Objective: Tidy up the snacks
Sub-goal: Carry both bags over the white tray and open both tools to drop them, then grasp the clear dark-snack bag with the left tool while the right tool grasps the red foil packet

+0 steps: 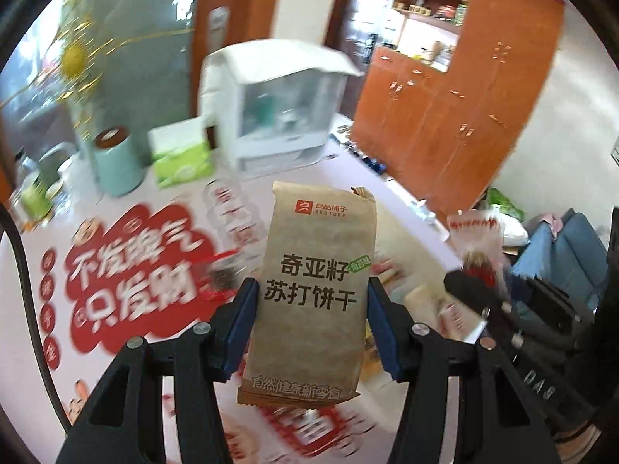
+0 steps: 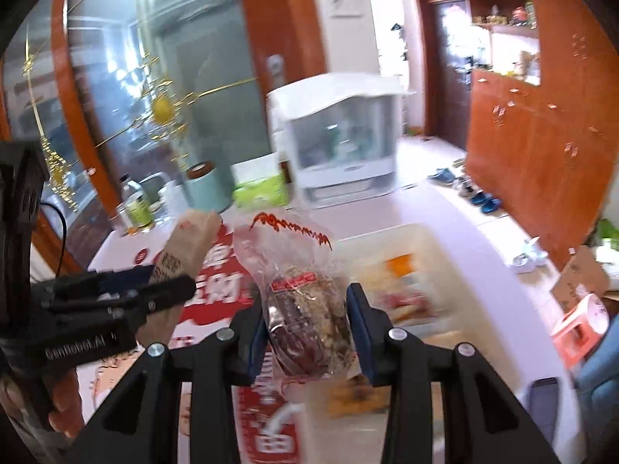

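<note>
While both packets hang above the table, the left gripper [image 1: 311, 324] clamps a brown cracker packet [image 1: 313, 290] upright; the right gripper [image 2: 307, 328] grips a clear snack bag [image 2: 305, 309], apparently bound for the tray [image 2: 421, 239] just ahead.

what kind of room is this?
Probably a home dining or kitchen area: a table with a red printed cover, a wooden cabinet with open shelves, and shoes on the floor by a doorway.
</note>
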### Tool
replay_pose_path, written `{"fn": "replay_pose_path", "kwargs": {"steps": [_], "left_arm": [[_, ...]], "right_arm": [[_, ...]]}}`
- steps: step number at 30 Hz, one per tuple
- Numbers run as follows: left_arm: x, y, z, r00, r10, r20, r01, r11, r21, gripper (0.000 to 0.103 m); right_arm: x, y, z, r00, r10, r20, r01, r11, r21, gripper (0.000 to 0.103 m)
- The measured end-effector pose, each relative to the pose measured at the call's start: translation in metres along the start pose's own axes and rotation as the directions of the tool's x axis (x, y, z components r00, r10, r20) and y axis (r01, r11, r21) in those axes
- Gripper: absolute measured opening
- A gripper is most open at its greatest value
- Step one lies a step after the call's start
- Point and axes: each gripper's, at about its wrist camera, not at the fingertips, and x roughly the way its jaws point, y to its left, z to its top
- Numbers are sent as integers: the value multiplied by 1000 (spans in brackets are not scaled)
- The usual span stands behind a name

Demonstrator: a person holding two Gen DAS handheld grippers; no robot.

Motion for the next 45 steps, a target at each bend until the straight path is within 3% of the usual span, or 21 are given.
{"fn": "replay_pose_path", "kwargs": {"steps": [4, 5, 6, 8, 19, 24, 32, 34, 41, 45], "left_arm": [[16, -49, 20, 1000, 1, 15, -1, 999, 37, 55], [22, -59, 24, 999, 27, 21, -28, 999, 42, 60], [26, -66, 26, 998, 52, 23, -53, 998, 45, 78], [33, -78, 28, 994, 106, 25, -107, 993, 42, 94], [18, -83, 34, 980, 201, 6, -201, 979, -23, 94], [-4, -77, 38, 961, 277, 20, -276, 961, -7, 94], [-34, -51, 49, 925, 377, -32, -377, 926, 24, 94], [-45, -46, 55, 923, 382, -41, -381, 924, 27, 94], [-92, -35, 82, 913, 407, -30, -403, 910, 95, 94], [-120, -27, 98, 900, 435, 22, -432, 883, 186, 95]], "right_arm": [[-7, -38, 0, 999, -17, -33, 16, 1000, -11, 40], [-6, -46, 0, 999, -6, -48, 5, 1000, -20, 41], [-5, -52, -3, 998, 3, -61, -5, 1000, -26, 45], [-2, -62, -8, 996, 13, -93, -16, 999, -36, 62], [-10, -90, -13, 985, 116, -128, -121, 992, -36, 64], [-12, -91, -8, 980, 161, -117, -165, 986, -23, 64], [-16, -78, -12, 967, 227, -113, -229, 973, 0, 64], [-20, -75, -10, 968, 229, -102, -230, 973, 2, 64], [-39, -58, 8, 979, 200, -42, -200, 980, 15, 64], [-46, -41, 15, 981, 192, -28, -192, 981, 22, 64]]}}
